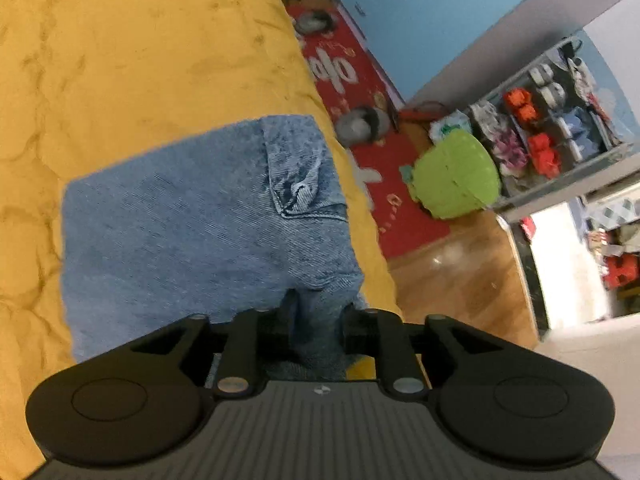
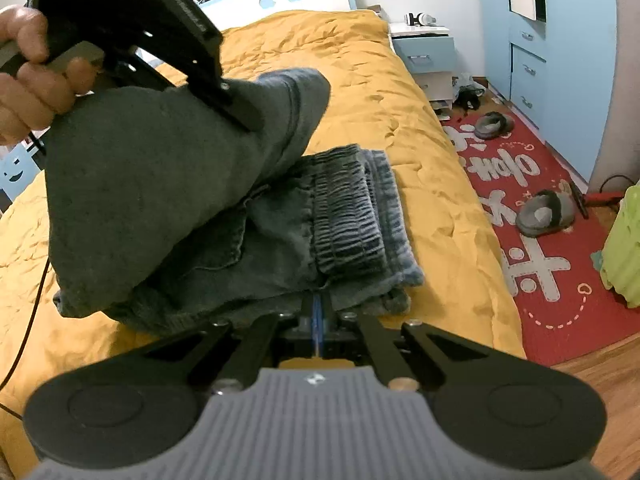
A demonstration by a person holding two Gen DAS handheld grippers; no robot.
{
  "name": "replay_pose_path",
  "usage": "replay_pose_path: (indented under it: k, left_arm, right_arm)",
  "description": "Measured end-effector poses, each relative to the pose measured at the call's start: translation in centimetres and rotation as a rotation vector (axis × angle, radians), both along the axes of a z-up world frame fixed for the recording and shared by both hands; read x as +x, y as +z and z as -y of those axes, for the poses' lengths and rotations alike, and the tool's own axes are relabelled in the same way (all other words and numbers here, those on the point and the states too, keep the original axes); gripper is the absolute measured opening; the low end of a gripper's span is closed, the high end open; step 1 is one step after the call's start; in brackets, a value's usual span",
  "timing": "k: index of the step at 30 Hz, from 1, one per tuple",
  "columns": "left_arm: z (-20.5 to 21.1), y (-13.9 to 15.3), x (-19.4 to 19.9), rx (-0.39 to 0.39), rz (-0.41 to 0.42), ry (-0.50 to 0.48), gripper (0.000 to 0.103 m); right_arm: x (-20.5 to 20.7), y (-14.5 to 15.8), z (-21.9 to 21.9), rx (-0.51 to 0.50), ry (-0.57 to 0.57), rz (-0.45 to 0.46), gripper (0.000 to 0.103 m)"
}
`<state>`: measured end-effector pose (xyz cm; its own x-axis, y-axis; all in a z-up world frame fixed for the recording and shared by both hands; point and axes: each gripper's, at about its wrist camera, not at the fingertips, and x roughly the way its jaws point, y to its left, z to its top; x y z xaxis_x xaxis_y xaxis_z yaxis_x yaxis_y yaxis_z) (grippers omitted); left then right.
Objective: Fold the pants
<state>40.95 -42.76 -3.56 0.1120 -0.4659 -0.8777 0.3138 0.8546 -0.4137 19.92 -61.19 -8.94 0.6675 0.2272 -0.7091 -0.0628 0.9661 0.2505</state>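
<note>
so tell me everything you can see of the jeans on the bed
The jeans are faded blue denim with a gathered elastic waistband and a stitched pocket. They lie partly folded on the mustard bedspread near its edge. The left tongs lift one fold up over the stack, cloth between the fingers. The right tongs are shut on the near edge.
</note>
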Motion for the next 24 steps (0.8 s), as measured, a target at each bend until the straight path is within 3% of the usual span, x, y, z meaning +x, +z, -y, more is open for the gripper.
replay_pose_path:
  k: [2,6,9,10,11,14,21,24]
  left_arm:
    - [0.0,0.0,0.1,-0.040,-0.042,-0.020,0.032]
    - [-0.2,1.4,-0.4,-0.152,-0.075,-0.088,0.035]
    - [-1.3,2.8,-0.9,-0.201,-0.025,-0.136,0.038]
    - [-1.8,3.2,-1.1,-0.209,0.002,-0.150,0.041]
    - [-2.5,3.5,-1.1,-0.210,0.033,-0.157,0.042]
    - [-5.2,3.4,-1.2,-0.182,0.139,-0.159,0.042]
    - [-12.9,0.8,-1.7,-0.197,0.180,-0.085,0.042]
    - [-15.7,-0.1,-1.7,-0.203,0.180,-0.054,0.042]
  right_arm:
    - [-0.2,0.1,0.1,0.003,-0.005,0.009,0.000]
    - [-0.3,0.9,0.2,0.002,-0.029,0.033,0.002]
    - [-0.2,1.9,0.7,0.029,-0.067,0.046,0.020]
    - [-0.3,2.3,1.0,0.048,-0.086,0.053,0.034]
    - [-0.3,2.6,1.2,0.069,-0.103,0.061,0.040]
    - [0.2,2.8,1.6,0.164,-0.127,0.052,0.047]
    - [2.8,-1.5,1.4,0.422,-0.191,-0.021,0.046]
    - [4.3,-2.9,1.2,0.453,-0.226,-0.027,0.041]
